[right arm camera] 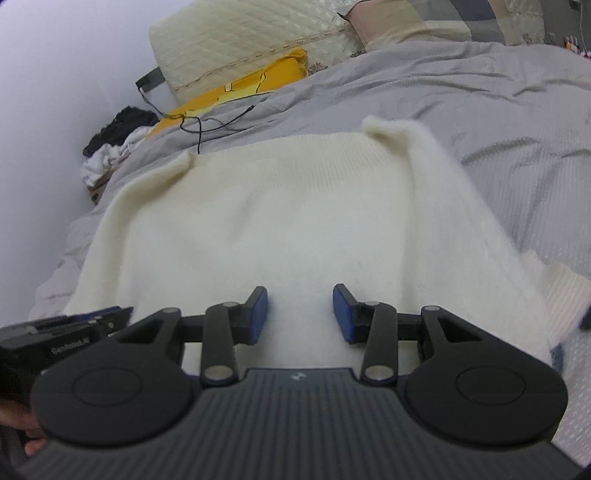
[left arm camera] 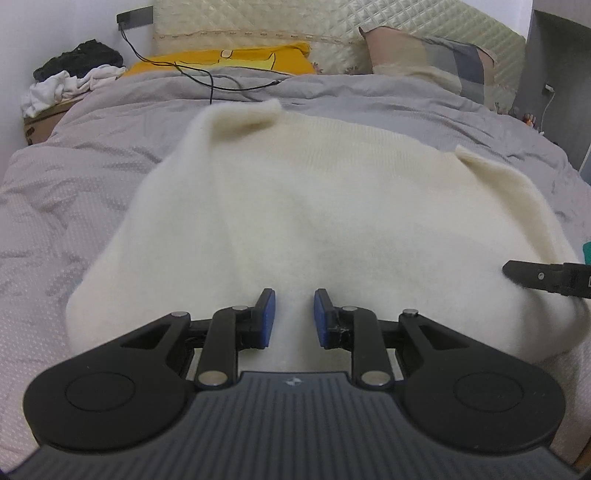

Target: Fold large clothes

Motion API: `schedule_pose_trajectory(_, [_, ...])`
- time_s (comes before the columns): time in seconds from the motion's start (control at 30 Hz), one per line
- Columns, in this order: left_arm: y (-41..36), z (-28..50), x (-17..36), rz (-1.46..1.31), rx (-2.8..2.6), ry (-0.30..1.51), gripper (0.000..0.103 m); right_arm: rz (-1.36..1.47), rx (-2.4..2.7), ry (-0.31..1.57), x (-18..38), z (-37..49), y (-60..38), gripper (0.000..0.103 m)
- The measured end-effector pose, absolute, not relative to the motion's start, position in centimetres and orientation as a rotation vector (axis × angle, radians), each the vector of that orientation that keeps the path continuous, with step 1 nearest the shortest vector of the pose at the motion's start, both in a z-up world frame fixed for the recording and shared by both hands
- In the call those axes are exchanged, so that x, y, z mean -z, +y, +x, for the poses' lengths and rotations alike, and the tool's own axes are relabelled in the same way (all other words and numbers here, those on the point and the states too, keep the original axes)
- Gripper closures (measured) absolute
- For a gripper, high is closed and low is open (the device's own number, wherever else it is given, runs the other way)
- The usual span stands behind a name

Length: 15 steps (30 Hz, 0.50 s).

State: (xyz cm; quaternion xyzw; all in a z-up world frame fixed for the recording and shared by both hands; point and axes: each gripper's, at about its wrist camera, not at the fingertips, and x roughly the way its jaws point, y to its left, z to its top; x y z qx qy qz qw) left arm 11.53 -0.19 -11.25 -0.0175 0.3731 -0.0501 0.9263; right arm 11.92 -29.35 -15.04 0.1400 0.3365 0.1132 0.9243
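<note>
A cream knit sweater (left arm camera: 295,206) lies spread on the grey bed cover; it also shows in the right wrist view (right arm camera: 288,221). Both sleeves are folded in over its body, their cuffs curling up at the far corners. My left gripper (left arm camera: 294,315) is open and empty, just above the sweater's near part. My right gripper (right arm camera: 300,314) is open and empty over the sweater's near part too. The right gripper's finger (left arm camera: 532,275) enters the left wrist view from the right edge. The left gripper's body (right arm camera: 62,332) shows at the lower left of the right wrist view.
The grey bed cover (left arm camera: 74,192) surrounds the sweater. A yellow pillow (left arm camera: 221,61), a patchwork pillow (left arm camera: 432,62) and a quilted headboard (left arm camera: 258,26) stand at the far end. A black cable (left arm camera: 207,79) lies on the cover. A pile of clothes (left arm camera: 70,77) sits at the far left.
</note>
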Motion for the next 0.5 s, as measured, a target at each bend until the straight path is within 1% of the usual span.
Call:
schedule_pose_trajectory(0.1, [0.7,11.1,10.4,-0.089,0.106,0.77,0.075,0.335,-0.216,0.692,14.4,11.0,-29.7,0.061])
schedule_pose_trajectory(0.23, [1.6,10.6,9.3,-0.163,0.116,0.769,0.07,0.381,-0.222,0.69,13.4,9.3,-30.1,0.06])
schedule_pose_trajectory(0.3, [1.9,10.1,9.0,-0.195,0.122,0.768,0.07,0.413,-0.226,0.693,13.0,8.7,-30.3,0.057])
schedule_pose_trajectory(0.33, [1.9,9.8,8.9,-0.202,0.127,0.765,0.069,0.447,-0.234,0.697,12.9,8.4,-30.4,0.048])
schedule_pose_trajectory(0.37, [1.9,9.5,8.7,-0.207,0.13,0.762,0.069,0.503,-0.251,0.706,13.0,8.1,-30.6,0.032])
schedule_pose_trajectory(0.4, [1.9,9.2,8.6,-0.217,0.131,0.762,0.068,0.552,-0.272,0.711,13.1,7.8,-30.7,0.023])
schedule_pose_trajectory(0.43, [2.0,8.8,8.5,-0.236,0.134,0.762,0.064,0.591,-0.302,0.715,13.2,7.5,-30.8,0.013])
schedule_pose_trajectory(0.5, [2.3,8.1,8.4,-0.288,0.152,0.768,0.06,0.617,-0.326,0.749,13.5,7.1,-30.4,0.012])
